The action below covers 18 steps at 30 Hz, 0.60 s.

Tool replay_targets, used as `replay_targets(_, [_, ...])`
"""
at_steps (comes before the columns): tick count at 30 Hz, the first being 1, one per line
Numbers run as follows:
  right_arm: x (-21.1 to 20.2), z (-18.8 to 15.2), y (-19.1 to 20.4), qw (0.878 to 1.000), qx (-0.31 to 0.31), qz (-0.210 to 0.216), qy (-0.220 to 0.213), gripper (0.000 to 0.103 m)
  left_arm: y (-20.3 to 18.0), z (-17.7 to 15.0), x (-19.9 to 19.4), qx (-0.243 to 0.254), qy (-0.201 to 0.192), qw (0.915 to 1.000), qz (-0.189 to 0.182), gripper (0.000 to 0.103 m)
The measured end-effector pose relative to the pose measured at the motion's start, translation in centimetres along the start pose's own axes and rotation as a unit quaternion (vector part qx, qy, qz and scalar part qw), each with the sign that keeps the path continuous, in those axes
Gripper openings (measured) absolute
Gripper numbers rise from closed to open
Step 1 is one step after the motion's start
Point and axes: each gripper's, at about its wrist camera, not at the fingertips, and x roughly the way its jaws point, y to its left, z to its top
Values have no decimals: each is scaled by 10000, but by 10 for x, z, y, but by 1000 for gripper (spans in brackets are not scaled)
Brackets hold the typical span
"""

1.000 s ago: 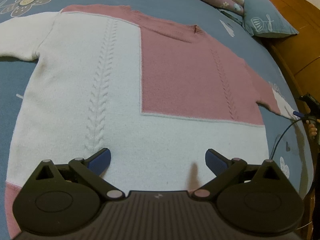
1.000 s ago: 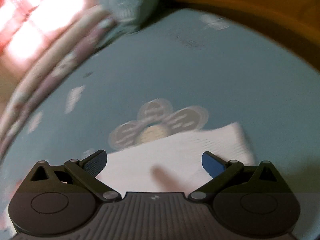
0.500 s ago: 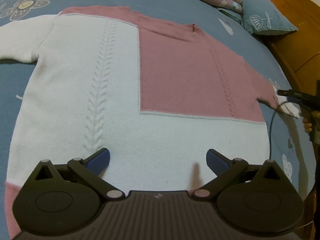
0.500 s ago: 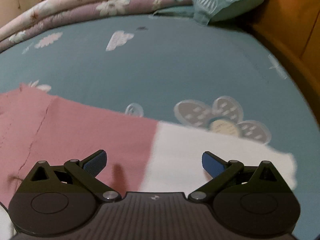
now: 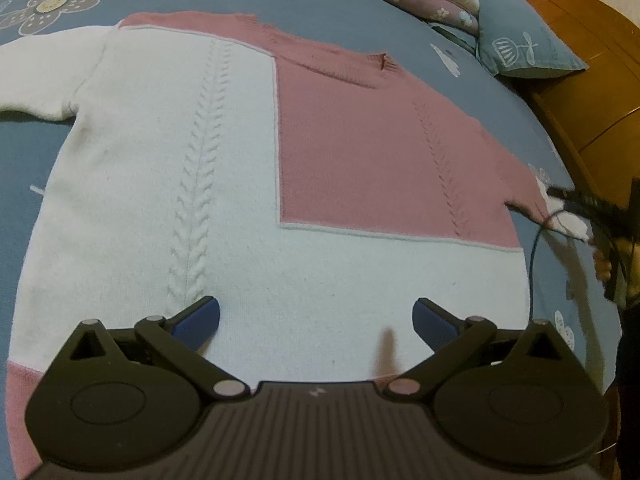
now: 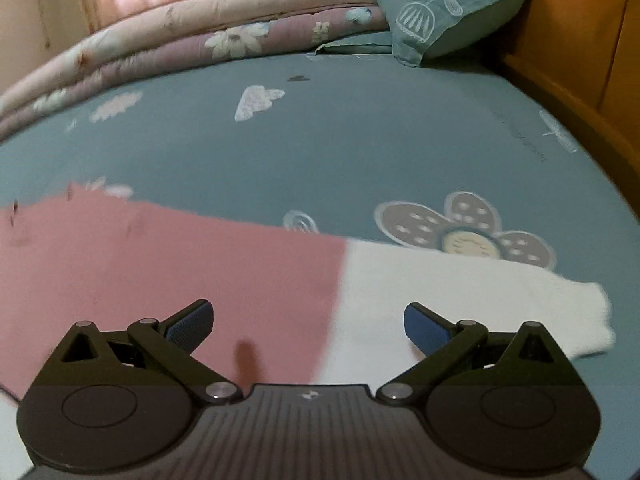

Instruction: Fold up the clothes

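A pink and white sweater point(image 5: 248, 184) lies flat on the bed point(image 5: 360, 20). The left gripper point(image 5: 316, 316) hovers over its hem, the right gripper point(image 6: 306, 322) over one sleeve point(image 6: 460, 292); both grippers' fingers are spread wide and empty.

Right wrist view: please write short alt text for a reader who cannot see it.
The open right gripper hovers over a sweater sleeve, pink with a white cuff end, lying flat on a blue flowered bedsheet. Folded quilts and a pillow lie behind.

Blue floral bedsheet point(image 6: 360, 148), pillow point(image 6: 448, 8), folded quilt point(image 6: 200, 52).
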Motion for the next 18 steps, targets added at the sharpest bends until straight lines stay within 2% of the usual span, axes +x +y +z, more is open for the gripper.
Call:
replay_targets(2, [17, 0, 9, 9998, 113, 101, 130, 103, -1, 0, 0, 18, 4, 10000, 19, 102])
replay_targets(4, [27, -9, 18, 9996, 19, 6, 276, 103, -1, 0, 0, 53, 3, 10000, 28, 102])
replay_targets(7, [20, -25, 29, 9982, -502, -184, 261, 103, -1, -1, 0, 143, 4, 9999, 17, 102])
replay_targets(10, [3, -25, 26, 9982, -286, -113, 523, 103, 2, -2, 0, 145, -59, 9999, -44, 102])
replay_targets(12, [-9, -14, 31, 9989, -99, 7, 464, 103, 3, -3, 0, 121, -105, 9999, -61, 102])
replay_targets(14, [-16, -2, 44, 9998, -107, 144, 112, 103, 2, -4, 0, 168, -124, 9998, -55, 102])
replay_targets(18, [5, 12, 78, 9996, 4, 264, 66, 103, 1, -6, -1, 289, -120, 9995, -81, 102])
